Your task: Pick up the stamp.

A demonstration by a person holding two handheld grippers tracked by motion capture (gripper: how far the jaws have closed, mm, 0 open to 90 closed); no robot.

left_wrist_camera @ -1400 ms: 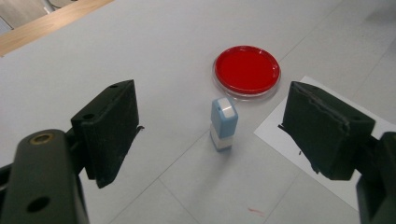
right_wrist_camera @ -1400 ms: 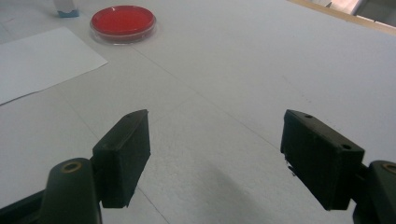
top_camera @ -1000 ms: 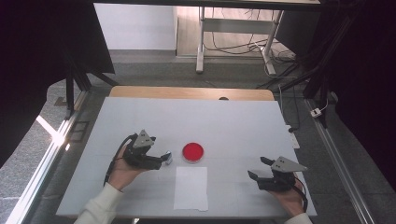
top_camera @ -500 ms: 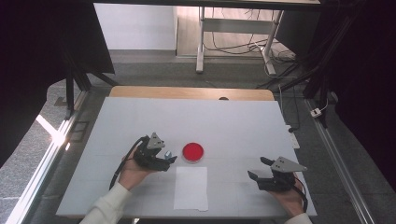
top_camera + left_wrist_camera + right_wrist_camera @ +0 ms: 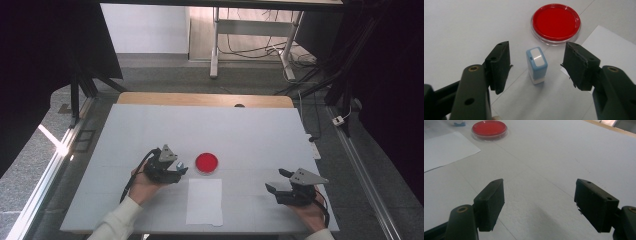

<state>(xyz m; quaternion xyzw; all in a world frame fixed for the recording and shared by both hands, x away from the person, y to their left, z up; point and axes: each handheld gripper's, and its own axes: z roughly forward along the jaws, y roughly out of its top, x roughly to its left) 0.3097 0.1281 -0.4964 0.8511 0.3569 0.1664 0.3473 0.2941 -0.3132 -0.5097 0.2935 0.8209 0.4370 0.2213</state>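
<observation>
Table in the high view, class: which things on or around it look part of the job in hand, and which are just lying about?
Likely in the job:
stamp, between the open left gripper's jaws
red ink pad
paper
right gripper, open, waiting

Lying about:
cables on the floor
metal stand beyond the table

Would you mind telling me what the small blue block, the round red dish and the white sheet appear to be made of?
Blue block: probably moulded plastic, smooth, with a glossy white top panel catching light. Red dish: clear glossy rim suggests transparent plastic or glass, red inside; which, I cannot tell. White sheet: thin, flat and matte, so likely paper.
</observation>
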